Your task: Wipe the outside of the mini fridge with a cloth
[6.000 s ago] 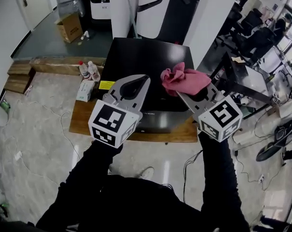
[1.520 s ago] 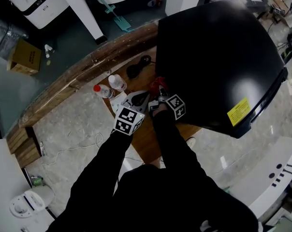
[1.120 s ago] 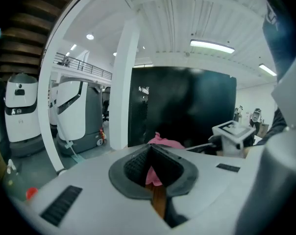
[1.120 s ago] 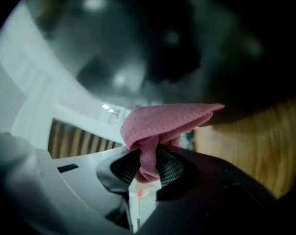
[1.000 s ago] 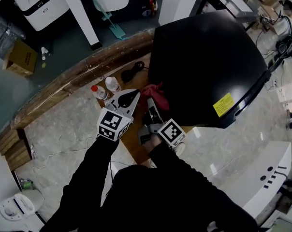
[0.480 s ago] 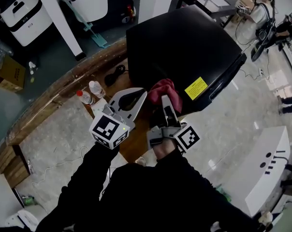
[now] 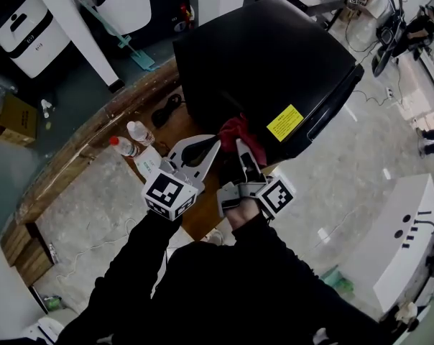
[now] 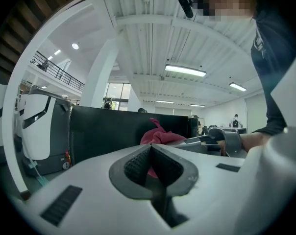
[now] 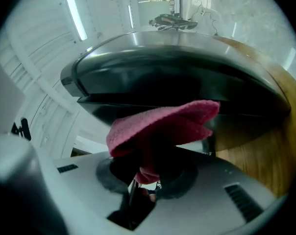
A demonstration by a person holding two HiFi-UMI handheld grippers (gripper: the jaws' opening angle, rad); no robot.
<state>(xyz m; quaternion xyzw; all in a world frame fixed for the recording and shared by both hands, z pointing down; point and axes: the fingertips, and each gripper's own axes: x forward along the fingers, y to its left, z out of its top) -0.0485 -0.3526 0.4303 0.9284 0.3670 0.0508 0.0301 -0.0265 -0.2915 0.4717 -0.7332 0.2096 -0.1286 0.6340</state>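
The black mini fridge [image 7: 274, 56] stands on a low wooden platform [image 7: 195, 218], with a yellow label [image 7: 285, 122] on the side nearest me. My right gripper [image 7: 238, 148] is shut on a pink cloth [image 7: 235, 130] and holds it against that side's lower left corner. In the right gripper view the cloth [image 9: 162, 124] bunches out of the right gripper [image 9: 148, 173] in front of the fridge [image 9: 177, 77]. My left gripper [image 7: 206, 148] hovers just left of the cloth, shut on nothing. The left gripper [image 8: 151, 153] looks at the fridge [image 8: 104, 131] and the cloth [image 8: 158, 136].
Two small bottles [image 7: 134, 136] and a black plug with cable [image 7: 167, 110] lie left of the fridge. White machines [image 7: 23, 20] and a cardboard box [image 7: 8, 117] stand at the far left, a white unit [image 7: 411, 243] at the right.
Six seconds ago the cloth lay on top of the fridge between both grippers. Now the right gripper holds it low against the fridge's side. My view has swung round the fridge.
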